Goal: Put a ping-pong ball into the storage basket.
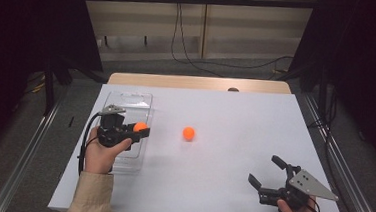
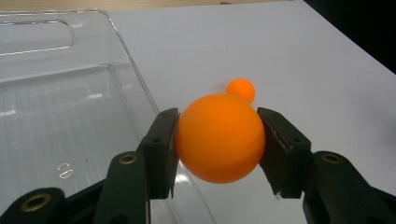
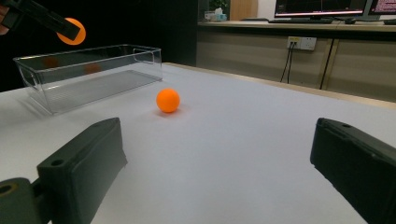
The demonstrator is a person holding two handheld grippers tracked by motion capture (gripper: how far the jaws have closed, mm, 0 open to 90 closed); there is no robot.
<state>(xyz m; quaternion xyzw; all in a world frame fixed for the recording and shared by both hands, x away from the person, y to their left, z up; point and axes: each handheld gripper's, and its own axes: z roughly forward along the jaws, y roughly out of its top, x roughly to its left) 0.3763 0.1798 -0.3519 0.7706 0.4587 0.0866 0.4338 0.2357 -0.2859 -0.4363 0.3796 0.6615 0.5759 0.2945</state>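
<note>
Jaws of our left gripper (image 1: 141, 131) clamp a small orange plastic ball (image 2: 219, 138) over the clear rectangular plastic bin's (image 1: 126, 99) right rim, so we should shift inward before releasing, while our right gripper (image 1: 266, 170) stands apart.

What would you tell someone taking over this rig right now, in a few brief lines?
Left gripper: shut on an orange ball, held above the right rim of the clear bin.
Right gripper: open, holding nothing, low at the table's near right.
Second ball: loose on the table, mid-way across, right of the bin.
Done: one ball picked up. No ball clearly in the bin yet.
Left, probably: drop the held ball in, then fetch the second.
</note>
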